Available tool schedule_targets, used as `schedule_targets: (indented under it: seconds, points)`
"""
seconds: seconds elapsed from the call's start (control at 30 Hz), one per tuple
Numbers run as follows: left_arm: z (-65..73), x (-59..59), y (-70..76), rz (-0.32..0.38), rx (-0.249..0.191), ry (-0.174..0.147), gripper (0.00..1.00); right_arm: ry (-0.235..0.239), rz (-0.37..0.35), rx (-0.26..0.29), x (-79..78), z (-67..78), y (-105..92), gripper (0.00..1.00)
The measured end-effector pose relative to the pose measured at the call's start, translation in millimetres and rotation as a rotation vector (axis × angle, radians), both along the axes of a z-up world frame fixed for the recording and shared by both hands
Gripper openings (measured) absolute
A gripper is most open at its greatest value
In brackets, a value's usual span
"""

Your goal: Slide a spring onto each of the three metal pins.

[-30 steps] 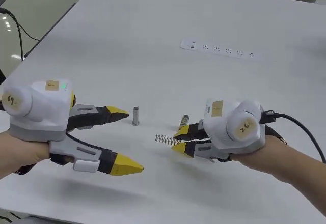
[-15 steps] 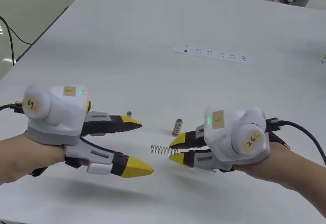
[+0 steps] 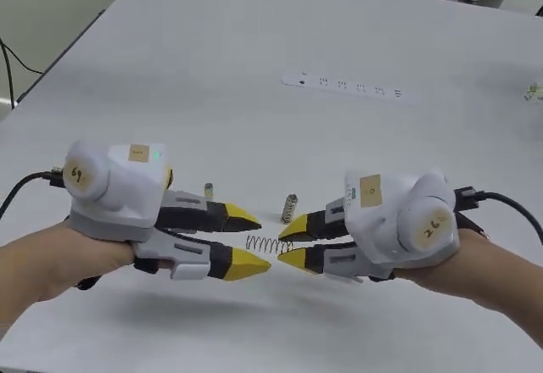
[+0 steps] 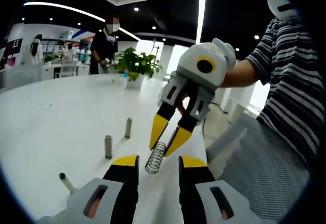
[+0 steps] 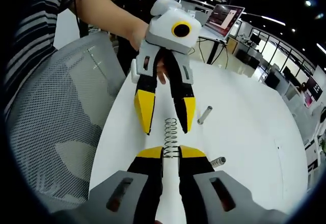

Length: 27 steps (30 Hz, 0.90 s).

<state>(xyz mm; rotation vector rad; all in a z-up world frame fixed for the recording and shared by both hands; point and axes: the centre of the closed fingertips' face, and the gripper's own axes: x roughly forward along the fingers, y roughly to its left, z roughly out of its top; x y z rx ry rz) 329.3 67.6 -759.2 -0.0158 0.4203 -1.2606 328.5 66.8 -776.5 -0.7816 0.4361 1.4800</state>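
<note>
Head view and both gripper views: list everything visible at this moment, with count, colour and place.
Loose spring: one, silver, between the two grippers' tips.
Metal pins: three, grey, on the table beside the grippers; at least one already wears a spring.
Power strip: one, white, far side of the table.
Table: one, white.
Plant: one, green, at the table's far end.
Mesh chair: one, grey, beside the table.
Right gripper: one, white with yellow tips, shut on one end of the spring.
Left gripper: one, white with yellow tips, open, jaws either side of the spring's other end.
</note>
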Motion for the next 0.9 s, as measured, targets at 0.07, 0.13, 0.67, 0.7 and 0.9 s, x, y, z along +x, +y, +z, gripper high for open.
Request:
schedule_targets:
  seconds: [0.07,0.13,0.67,0.7,0.9]
  points:
    - [-0.3,-0.1,-1.4,-0.004,-0.002,-0.005,0.21,-0.001,0.002,0.003,-0.4,1.6,-0.2,0.08]
    - [-0.7,-0.4,-2.2,-0.007,0.0,-0.006,0.19,-0.003,0.005,0.004,-0.9,2.7,-0.4,0.08]
    - [-3.1,-5.6,-5.3,-0.044,0.002,-0.013,0.03,0.004,0.034,-0.002,-8.3,3.5,-4.4,0.08]
    - [-3.0,-6.1,-5.4,-0.048,0.001,-0.012,0.03,0.004,0.034,-0.003,-8.2,3.5,-4.5,0.08]
    - [-0.7,-5.6,-6.2,-0.06,-0.001,-0.02,0.02,0.009,0.027,0.008,-7.2,4.5,-5.3,0.08]
